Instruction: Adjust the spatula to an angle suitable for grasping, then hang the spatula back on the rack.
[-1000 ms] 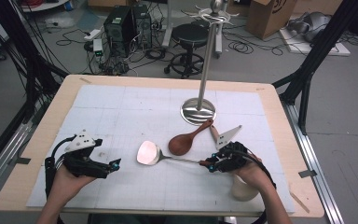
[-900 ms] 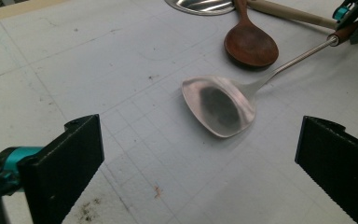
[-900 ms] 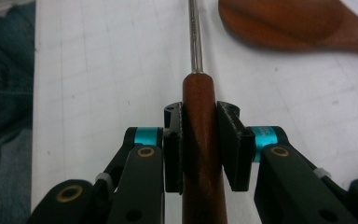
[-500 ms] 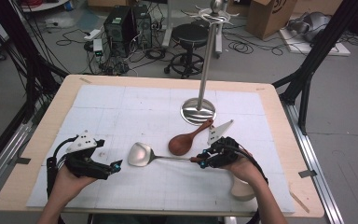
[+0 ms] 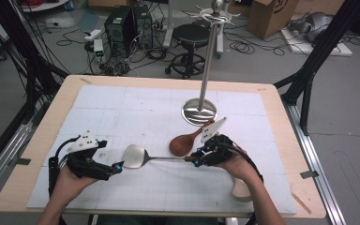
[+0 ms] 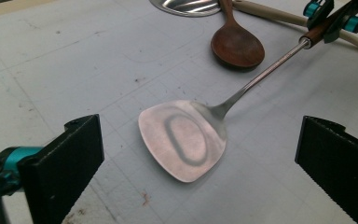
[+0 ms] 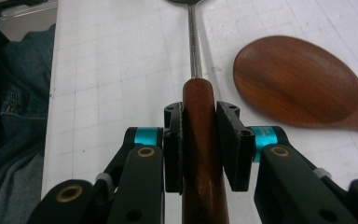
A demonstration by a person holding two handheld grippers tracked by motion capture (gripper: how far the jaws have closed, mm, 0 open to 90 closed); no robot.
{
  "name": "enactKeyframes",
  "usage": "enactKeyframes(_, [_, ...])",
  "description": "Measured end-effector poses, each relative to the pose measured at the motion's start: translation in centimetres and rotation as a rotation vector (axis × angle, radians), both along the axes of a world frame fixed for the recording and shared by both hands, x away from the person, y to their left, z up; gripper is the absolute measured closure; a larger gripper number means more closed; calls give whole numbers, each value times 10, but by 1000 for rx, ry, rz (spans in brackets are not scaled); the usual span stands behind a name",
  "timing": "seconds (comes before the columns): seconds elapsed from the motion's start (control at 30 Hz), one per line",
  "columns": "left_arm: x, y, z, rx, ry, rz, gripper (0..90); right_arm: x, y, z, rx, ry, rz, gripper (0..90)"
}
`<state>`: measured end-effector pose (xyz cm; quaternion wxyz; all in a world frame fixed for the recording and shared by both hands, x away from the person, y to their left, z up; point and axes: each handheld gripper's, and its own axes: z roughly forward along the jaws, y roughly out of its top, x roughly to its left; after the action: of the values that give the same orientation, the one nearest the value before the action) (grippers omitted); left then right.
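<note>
My right tool pinches the brown wooden handle of the metal spatula, one pad on each side; I grip at the handle's end so that the long steel shaft and blade reach out toward my other hand. In the high view the right tool sits toward the table's near right; the blade lies between the two tools, near the near edge and left of centre. My left tool stands spread wide, nothing between its jaws, and faces the spatula blade squarely; I judge it is waiting to receive it. The dark wooden spoon lies just behind the shaft; its handle points to the round base of the hanging stand, toward the far edge; I judge the spatula is bound there.
</note>
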<state>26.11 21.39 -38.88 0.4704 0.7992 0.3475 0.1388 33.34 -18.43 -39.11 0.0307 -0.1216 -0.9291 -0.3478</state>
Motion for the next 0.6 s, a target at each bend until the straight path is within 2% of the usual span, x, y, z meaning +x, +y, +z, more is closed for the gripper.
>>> enactKeyframes(0.07, [0, -1, 0, 11, -1, 6, 35, 1, 4, 1, -4, -4, 7, 731])
enactKeyframes(0.2, [1, -2, -1, -5, 12, 4, 35, 1, 10, 4, -6, -11, 18, 731])
enactKeyframes(0.53, [9, -17, -4, 5, 17, -48, 37, 5, 20, 8, -12, -8, 27, 731])
enactKeyframes(0.6, [10, -24, -4, -5, 4, -66, 94, 5, 20, 9, -9, -15, 29, 731])
